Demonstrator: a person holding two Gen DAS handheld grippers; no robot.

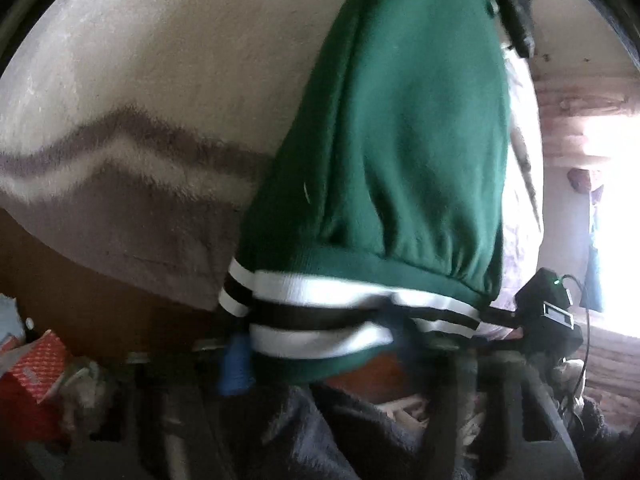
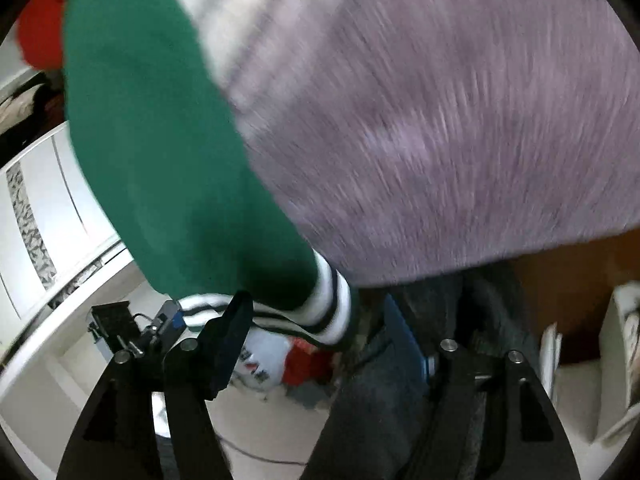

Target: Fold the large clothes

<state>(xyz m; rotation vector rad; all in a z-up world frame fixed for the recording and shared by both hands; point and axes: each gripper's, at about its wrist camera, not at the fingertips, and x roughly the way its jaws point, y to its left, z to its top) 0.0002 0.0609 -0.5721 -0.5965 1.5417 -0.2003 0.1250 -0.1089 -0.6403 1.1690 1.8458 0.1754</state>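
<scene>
Green garment (image 1: pixel 400 140) with a ribbed hem banded white and black (image 1: pixel 320 320) fills the centre of the left wrist view, running from the top edge down to lower centre. It lies over a pale fleecy blanket (image 1: pixel 140 100) that carries a wavy grey stripe.

In the right wrist view the same garment (image 2: pixel 160 160) runs down the left half, its striped hem (image 2: pixel 328 304) at lower centre, beside a mauve fleece (image 2: pixel 440 140) smeared by motion blur.

Left gripper (image 1: pixel 320 356): hard to make out at the bottom of its own frame, mostly blurred. A blue finger pad (image 1: pixel 236 364) shows just left of the hem. Jaws read as nearly closed; whether hem cloth is pinched between them cannot be told.

Right gripper (image 2: pixel 320 344): jaws stand wide apart, dark finger (image 2: pixel 228 344) at lower left, blue-edged one at lower right, hem between them, no pad pressing on it.

Judgement: both claws sit at the hem corners so the bottom edge can be carried as one line for a fold.

Outward: red patterned box (image 1: pixel 32 372) at lower left of the left view; white cabinet (image 2: pixel 44 208) at left of the right view.

Writing: a white bag (image 2: pixel 264 364) behind the right gripper bears red marks, unreadable.
</scene>
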